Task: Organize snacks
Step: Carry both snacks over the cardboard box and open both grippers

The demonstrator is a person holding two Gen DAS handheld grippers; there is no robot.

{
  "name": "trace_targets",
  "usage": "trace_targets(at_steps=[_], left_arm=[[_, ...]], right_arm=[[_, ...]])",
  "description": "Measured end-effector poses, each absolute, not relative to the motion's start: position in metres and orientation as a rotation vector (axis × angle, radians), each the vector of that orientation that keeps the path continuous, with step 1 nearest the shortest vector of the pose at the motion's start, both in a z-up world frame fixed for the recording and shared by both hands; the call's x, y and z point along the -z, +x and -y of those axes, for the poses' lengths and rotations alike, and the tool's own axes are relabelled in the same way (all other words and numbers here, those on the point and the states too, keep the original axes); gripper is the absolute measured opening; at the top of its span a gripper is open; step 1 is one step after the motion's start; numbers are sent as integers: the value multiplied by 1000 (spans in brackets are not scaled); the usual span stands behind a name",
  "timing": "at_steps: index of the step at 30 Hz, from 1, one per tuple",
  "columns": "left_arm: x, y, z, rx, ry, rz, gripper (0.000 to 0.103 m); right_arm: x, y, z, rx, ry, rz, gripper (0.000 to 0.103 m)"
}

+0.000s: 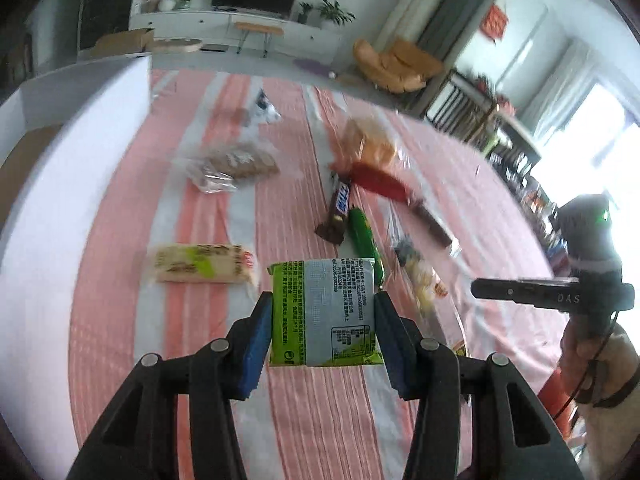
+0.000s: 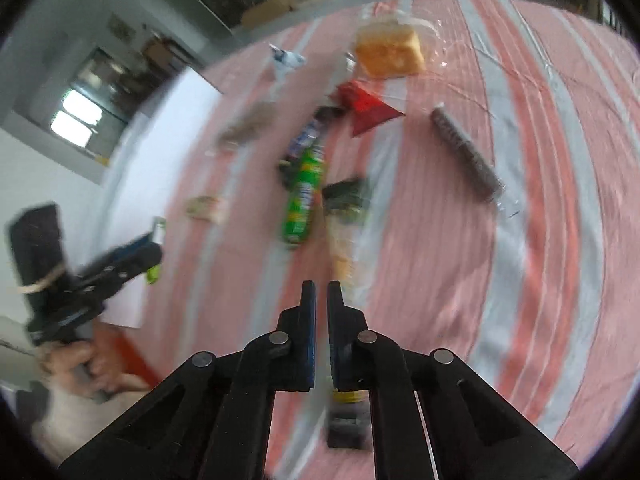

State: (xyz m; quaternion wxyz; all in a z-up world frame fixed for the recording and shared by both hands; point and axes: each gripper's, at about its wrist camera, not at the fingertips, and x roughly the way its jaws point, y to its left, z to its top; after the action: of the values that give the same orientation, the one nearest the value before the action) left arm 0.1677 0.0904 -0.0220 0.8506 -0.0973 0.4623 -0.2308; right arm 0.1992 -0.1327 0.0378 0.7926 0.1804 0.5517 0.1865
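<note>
Green-and-white snack packet (image 1: pixel 324 312) sits clamped between your left gripper (image 1: pixel 322 328) pads, lifted above the striped tablecloth (image 1: pixel 312 420). Your right gripper (image 2: pixel 321 292) is closed tight on nothing, above the scattered snacks.

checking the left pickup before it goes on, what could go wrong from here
1. The left gripper pinches the green and white snack packet only by its side edges, so the soft packet may buckle and slip out.
2. The right gripper is shut and empty just above the clear bag of snacks; lowering it might crush the contents.
</note>
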Motion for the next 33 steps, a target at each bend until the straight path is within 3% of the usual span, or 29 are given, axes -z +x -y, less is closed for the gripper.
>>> trace_targets(at_steps=[2, 3, 5, 6, 9, 10, 11, 12, 15, 16, 23, 31, 32, 33], left_arm=[[19, 168, -104, 466, -221, -962, 49], [17, 164, -111, 455, -227, -956, 49], [17, 161, -122, 439, -238, -946, 49], [17, 158, -127, 434, -243, -939, 49], [18, 151, -139, 412, -241, -926, 49], [18, 149, -142, 405, -241, -926, 49], [19, 146, -145, 401, -241, -926, 49], [17, 143, -149, 398, -243, -924, 49], [5, 131, -167, 394, -260, -890, 49], [0, 128, -172, 391, -266, -880, 49], [-37, 124, -250, 303, -352, -754, 49], [-43, 140, -348, -33, -347, -720, 49], [-42, 141, -357, -88, -328, -733, 49], [-40, 141, -362, -136, -315, -742, 54]], right_arm=[[-45, 202, 126, -329, 260, -1179, 8], [-43, 204, 120, -296, 185, -1194, 15], [-30, 209, 104, -276, 113, -1255, 48], [-26, 209, 97, -278, 87, -1253, 70], [-3, 212, 74, -255, -21, -1264, 69], [7, 215, 69, -261, -28, -1277, 63], [15, 217, 67, -261, -38, -1291, 47], [15, 216, 68, -225, -75, -1245, 19], [23, 213, 92, -255, 80, -1245, 18], [22, 209, 101, -283, 147, -1235, 10], [-40, 203, 95, -579, 558, -1080, 10], [-114, 282, -95, -943, 629, -942, 10], [-118, 285, -115, -936, 575, -931, 14], [-120, 288, -137, -910, 492, -927, 26]])
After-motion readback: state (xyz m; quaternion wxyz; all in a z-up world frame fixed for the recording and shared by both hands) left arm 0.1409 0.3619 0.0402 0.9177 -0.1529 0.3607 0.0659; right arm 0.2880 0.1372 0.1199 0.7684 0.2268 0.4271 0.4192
